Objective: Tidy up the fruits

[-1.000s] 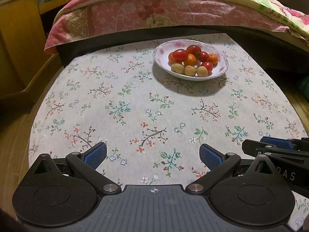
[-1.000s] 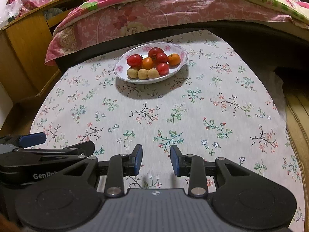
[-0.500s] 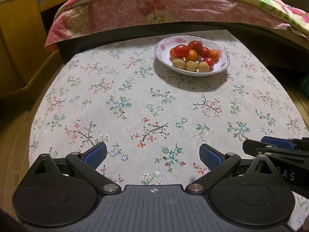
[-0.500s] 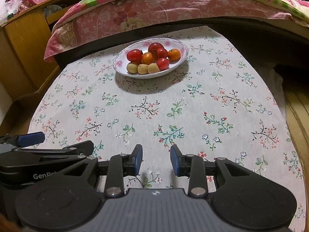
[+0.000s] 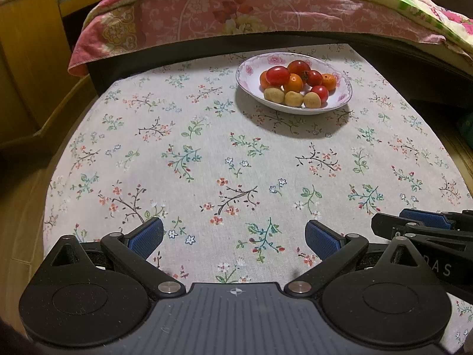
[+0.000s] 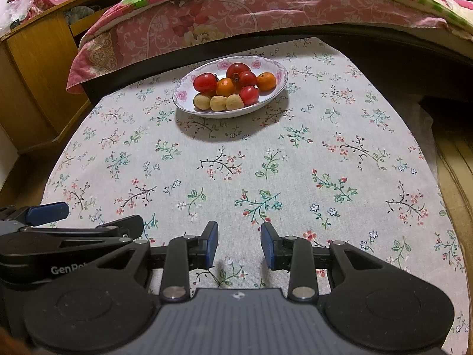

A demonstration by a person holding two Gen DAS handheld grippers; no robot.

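Observation:
A white floral bowl stands at the far side of the table and also shows in the right wrist view. It holds red tomatoes, orange fruits and three small tan fruits. My left gripper is wide open and empty, low over the near table edge. My right gripper is open with a narrower gap, empty, beside the left one. Both are far from the bowl.
The table has a floral cloth. A bed with a pink quilt runs behind it. A wooden cabinet stands at the left. Wooden floor lies to the right.
Both grippers drew slightly back and lower from the bowl half a second ago, then steadied. Their openings are unchanged and the fruits have not moved.

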